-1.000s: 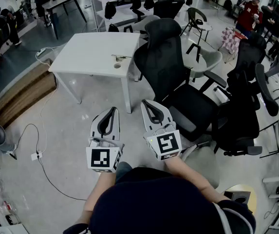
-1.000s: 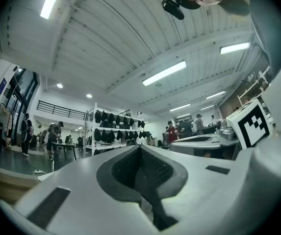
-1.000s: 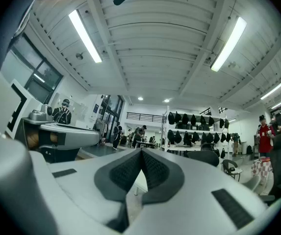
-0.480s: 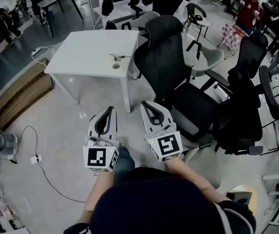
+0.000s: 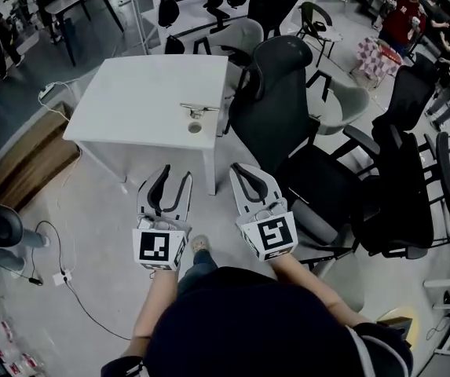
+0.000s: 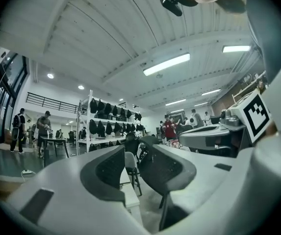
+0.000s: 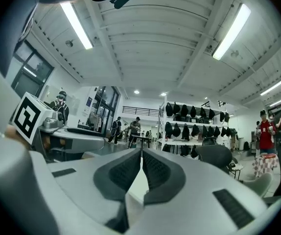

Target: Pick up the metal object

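Observation:
The metal object (image 5: 197, 110), a small silvery piece, lies near the right front edge of the white table (image 5: 142, 100), beside a round hole in the top. Both grippers are held level over the floor, short of the table's front edge and pointing toward it. My left gripper (image 5: 174, 177) (image 6: 133, 153) is open; its jaws have just been opening and nothing is between them. My right gripper (image 5: 239, 168) (image 7: 141, 152) is shut and empty, its pads pressed together. The metal object cannot be made out in either gripper view.
A tall black office chair (image 5: 281, 100) stands against the table's right side, with more chairs (image 5: 413, 187) beyond it. A wooden platform (image 5: 28, 171) and floor cables (image 5: 60, 242) lie at the left. People stand at the far tables (image 5: 401, 14).
The table and the metal object have come nearer in the head view as both grippers moved forward. The left gripper's jaws, shut before, now stand apart. The right gripper stays shut.

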Demonstrator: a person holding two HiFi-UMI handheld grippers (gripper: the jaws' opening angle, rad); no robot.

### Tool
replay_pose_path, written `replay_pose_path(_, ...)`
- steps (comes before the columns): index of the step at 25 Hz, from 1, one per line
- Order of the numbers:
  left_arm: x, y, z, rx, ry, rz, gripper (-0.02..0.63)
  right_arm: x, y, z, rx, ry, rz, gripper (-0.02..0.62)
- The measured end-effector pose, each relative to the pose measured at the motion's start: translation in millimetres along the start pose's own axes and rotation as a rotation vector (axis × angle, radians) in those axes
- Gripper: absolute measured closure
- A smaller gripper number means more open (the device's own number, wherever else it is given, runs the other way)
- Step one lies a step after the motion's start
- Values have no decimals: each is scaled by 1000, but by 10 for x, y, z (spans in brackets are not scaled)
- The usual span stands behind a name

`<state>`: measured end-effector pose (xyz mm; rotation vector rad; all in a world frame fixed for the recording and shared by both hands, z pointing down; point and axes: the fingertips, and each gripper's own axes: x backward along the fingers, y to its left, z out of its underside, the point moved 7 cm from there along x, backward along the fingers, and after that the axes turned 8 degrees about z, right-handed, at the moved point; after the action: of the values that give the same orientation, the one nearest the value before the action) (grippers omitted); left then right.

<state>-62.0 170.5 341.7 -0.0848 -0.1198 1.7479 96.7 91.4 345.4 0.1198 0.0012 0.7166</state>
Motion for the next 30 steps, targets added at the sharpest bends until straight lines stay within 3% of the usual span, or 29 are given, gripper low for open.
replay_pose_path(12, -783, 1164, 332, -5, 12, 135, 410, -1227, 29, 167, -34, 42, 149, 568)
replay_pose_path(21, -1287, 1431, 513, 10, 25, 197, 376, -1520, -153, 369, -23, 109, 211, 568)
replay_pose_path(30, -1969, 1624, 820, -31, 88, 238, 371, -2087, -560, 557, -20, 123, 223, 568)
